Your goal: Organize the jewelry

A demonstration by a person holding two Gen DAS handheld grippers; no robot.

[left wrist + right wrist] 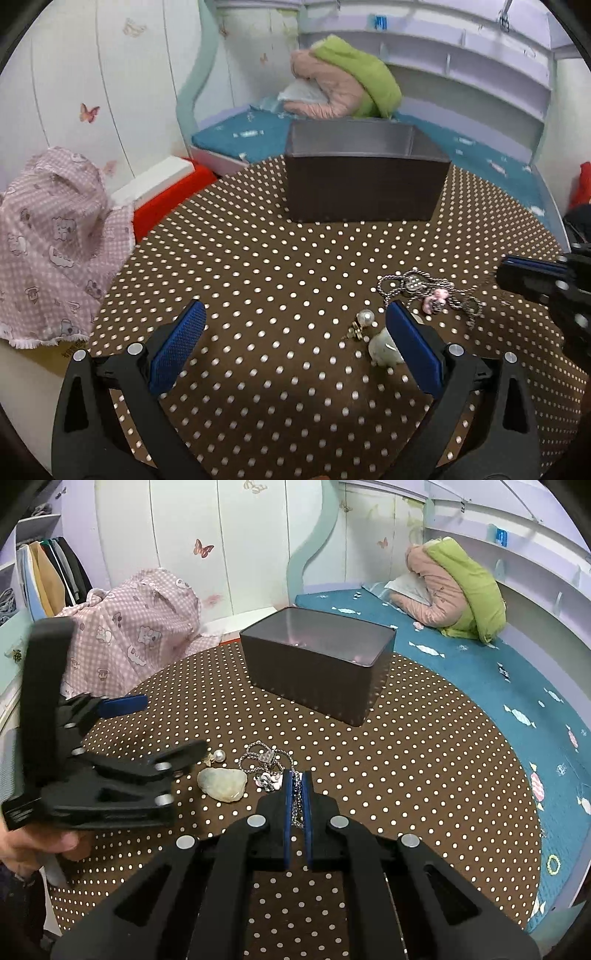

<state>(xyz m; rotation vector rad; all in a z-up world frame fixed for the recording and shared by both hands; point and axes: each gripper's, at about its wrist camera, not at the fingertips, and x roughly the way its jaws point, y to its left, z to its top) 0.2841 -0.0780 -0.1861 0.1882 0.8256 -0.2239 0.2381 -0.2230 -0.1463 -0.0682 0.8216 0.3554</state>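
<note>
A silver chain necklace [264, 759] with a pink charm lies on the round dotted table [406, 775], also in the left wrist view [417, 286]. My right gripper [296, 775] is shut on the chain's near end. Beside the chain lie a pearl earring [364, 319] and a pale jade stone [221, 783]. My left gripper [293, 321] is open and empty, low over the table, its right finger beside the stone [382, 349]. A dark open box [317, 664] stands at the far side of the table, also in the left wrist view [365, 170].
A pink checked cloth [51, 243] hangs at the table's left. A red and white box [162, 192] sits behind it. A blue bed [498, 672] with pink and green jackets [458, 587] lies behind and right of the table.
</note>
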